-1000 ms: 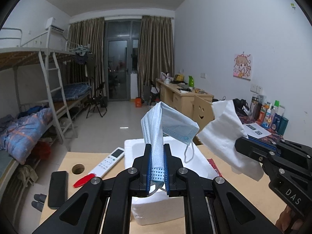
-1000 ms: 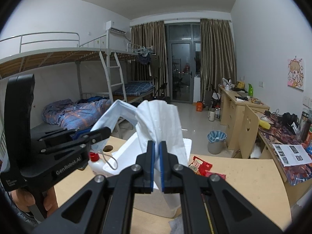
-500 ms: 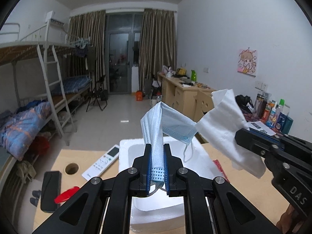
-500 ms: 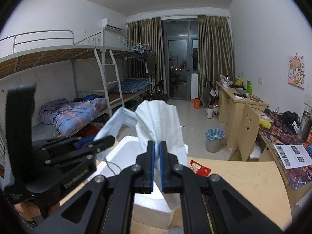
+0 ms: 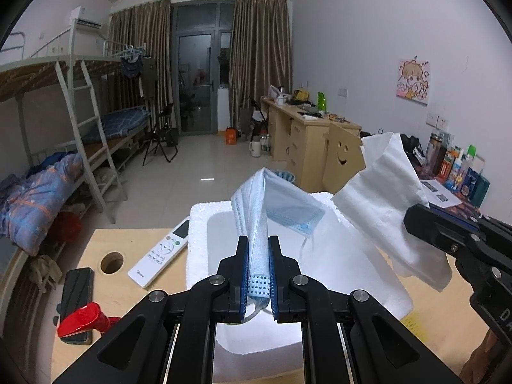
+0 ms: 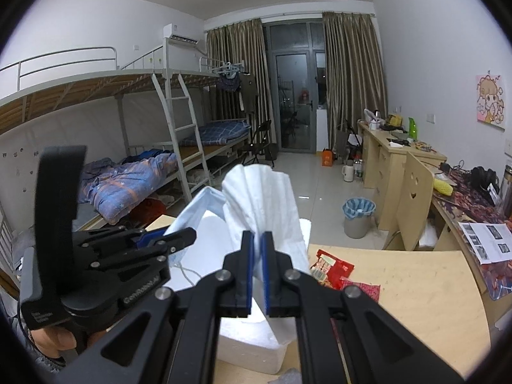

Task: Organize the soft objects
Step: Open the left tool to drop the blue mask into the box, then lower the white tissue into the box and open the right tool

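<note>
Above the open white foam box (image 5: 204, 249) on the pale wooden tabletop (image 5: 96, 288) you hold both soft items aloft, each pinched by its own tool. Left tool (image 5: 258, 275): jaws closed narrow on the folded pale-blue pleated face mask (image 5: 275, 204), gripped at its lower edge so the body stands up and droops to the right, ear loop hanging free over the box cavity. Right tool (image 6: 257, 268): jaws closed narrow on the white crumpled paper tissue (image 6: 262, 198), gripped low so it fans upward. The two tools sit side by side, close but apart, both roughly over the box; judged purpose: the box is the collecting bin, and the raised hold keeps the limp material clear of the rim before release. Nearby on the tabletop: white remote control (image 5: 161, 251), black phone (image 5: 76, 291), red clip (image 5: 80, 320), red snack wrappers (image 6: 332, 268). Not soft goods; likely to stay out.
</note>
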